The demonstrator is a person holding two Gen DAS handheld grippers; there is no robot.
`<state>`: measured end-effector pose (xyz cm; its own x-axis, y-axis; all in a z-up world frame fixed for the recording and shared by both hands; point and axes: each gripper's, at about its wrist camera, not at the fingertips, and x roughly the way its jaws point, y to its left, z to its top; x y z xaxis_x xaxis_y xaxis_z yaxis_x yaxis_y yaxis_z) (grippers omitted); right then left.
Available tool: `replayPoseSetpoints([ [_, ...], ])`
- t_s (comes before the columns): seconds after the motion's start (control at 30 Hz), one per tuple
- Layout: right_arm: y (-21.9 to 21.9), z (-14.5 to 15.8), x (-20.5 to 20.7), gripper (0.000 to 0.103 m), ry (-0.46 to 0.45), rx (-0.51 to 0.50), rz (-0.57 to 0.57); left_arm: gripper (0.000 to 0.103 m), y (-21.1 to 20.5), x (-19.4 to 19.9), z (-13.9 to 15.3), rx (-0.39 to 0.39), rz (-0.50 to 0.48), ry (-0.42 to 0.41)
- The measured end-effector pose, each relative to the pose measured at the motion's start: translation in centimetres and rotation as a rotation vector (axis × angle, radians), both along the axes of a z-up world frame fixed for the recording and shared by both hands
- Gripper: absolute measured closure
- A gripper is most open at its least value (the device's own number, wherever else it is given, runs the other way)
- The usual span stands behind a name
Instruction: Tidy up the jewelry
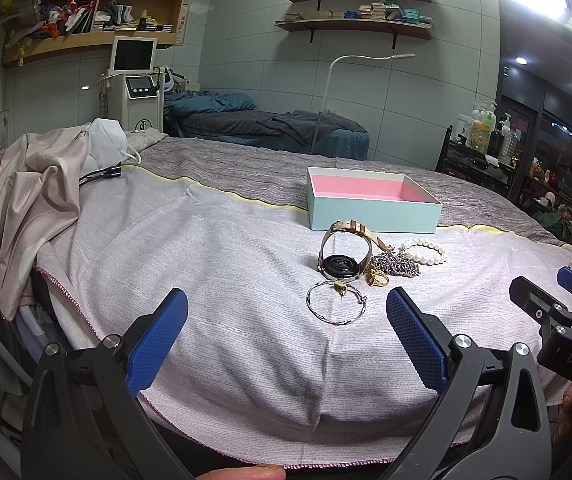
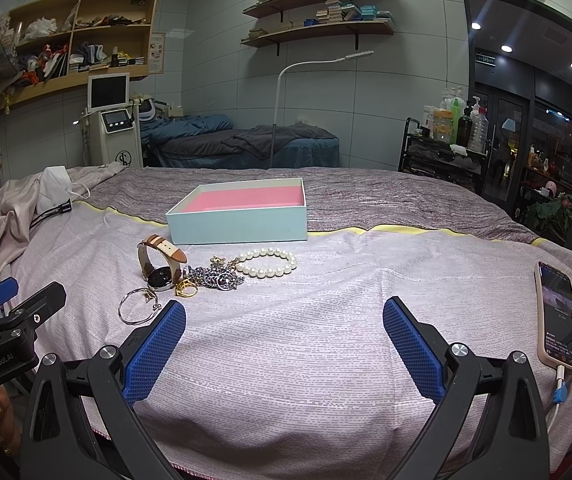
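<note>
Both tongs, left tongs [image 1: 286,336] and right tongs [image 2: 283,350], hang spread wide and empty over a cloth-covered bed [image 1: 205,240]; sorting looks not yet begun. A watch [image 1: 342,256], pearl bracelet [image 2: 266,263], silver bangle [image 1: 336,302], gold ring [image 1: 378,279] and tangled chain [image 2: 215,278] cluster before an empty pink-lined box [image 2: 241,210]. Next likely means pinching the nearest bangle; the chain's knots are hard to make out

Dim room, harsh ceiling light glare upper right, sharp focus, strong fisheye bending and dark corners
</note>
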<state>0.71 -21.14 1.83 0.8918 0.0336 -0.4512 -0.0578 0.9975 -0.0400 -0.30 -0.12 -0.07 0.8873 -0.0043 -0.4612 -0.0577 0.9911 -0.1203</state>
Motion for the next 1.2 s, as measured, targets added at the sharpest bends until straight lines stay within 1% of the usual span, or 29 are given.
replayPoseSetpoints([
  [0.57, 0.0, 0.0, 0.0, 0.006, 0.0, 0.0, 0.0, 0.005, 0.0, 0.2, 0.0, -0.003, -0.005, 0.004],
  [0.77, 0.3, -0.5, 0.3, 0.006, 0.011, -0.008, 0.004, 0.005, 0.0, 0.7, -0.2, -0.038, -0.049, 0.021],
  [0.87, 0.4, -0.9, 0.9, 0.006, 0.031, -0.019, 0.029, 0.005, -0.1, 0.9, -0.4, -0.046, -0.083, 0.036],
  [0.93, 0.5, -1.2, 1.4, 0.006, 0.055, -0.035, 0.056, 0.005, -0.4, 1.4, -0.6, -0.032, -0.119, 0.05],
  [1.07, 0.0, -1.7, 3.5, 0.006, 0.119, -0.064, 0.11, 0.005, -1.6, 2.9, -1.0, 0.04, -0.187, 0.066],
  [1.13, -0.2, -2.1, 4.9, 0.006, 0.159, -0.09, 0.137, 0.005, -2.0, 4.4, -1.3, 0.074, -0.227, 0.105],
  [1.2, -0.4, -2.4, 6.3, 0.006, 0.183, -0.116, 0.163, 0.008, -2.3, 6.2, -1.9, 0.089, -0.264, 0.163],
])
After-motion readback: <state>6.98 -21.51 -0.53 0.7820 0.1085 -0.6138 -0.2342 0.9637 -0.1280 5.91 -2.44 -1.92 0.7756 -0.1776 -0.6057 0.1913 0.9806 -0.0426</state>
